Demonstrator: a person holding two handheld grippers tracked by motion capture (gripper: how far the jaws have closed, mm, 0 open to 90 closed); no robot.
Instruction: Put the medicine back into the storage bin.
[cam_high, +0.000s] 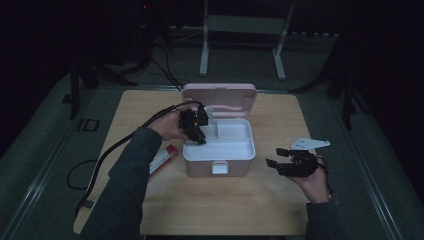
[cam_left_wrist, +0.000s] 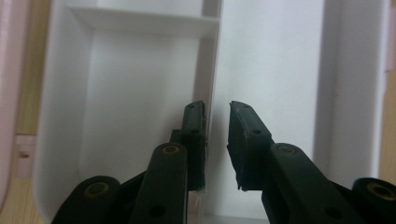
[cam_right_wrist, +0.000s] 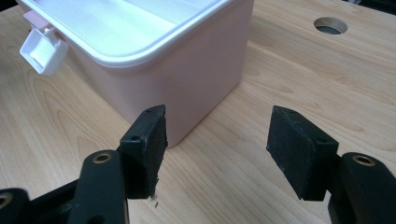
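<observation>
A pink box (cam_high: 200, 169) stands open on the wooden table, its lid (cam_high: 220, 95) tipped back. A white tray (cam_high: 232, 147) sits inside it, split by an upright divider (cam_left_wrist: 212, 56). My left gripper (cam_high: 201, 140) reaches down into the tray's left part. In the left gripper view its jaws (cam_left_wrist: 217, 107) straddle that divider with a narrow gap; the left pad lies close against the wall and the right pad stands just off it. My right gripper (cam_high: 274, 156) hovers open over the table to the right of the box (cam_right_wrist: 187, 79), with nothing between its pads (cam_right_wrist: 217, 140).
A red and white flat pack (cam_high: 164, 159) lies on the table left of the box. A white latch (cam_high: 219, 167) hangs on the box's front wall. A round hole (cam_right_wrist: 330, 25) is cut in the tabletop beyond the box. A metal stand (cam_high: 240, 30) is behind the table.
</observation>
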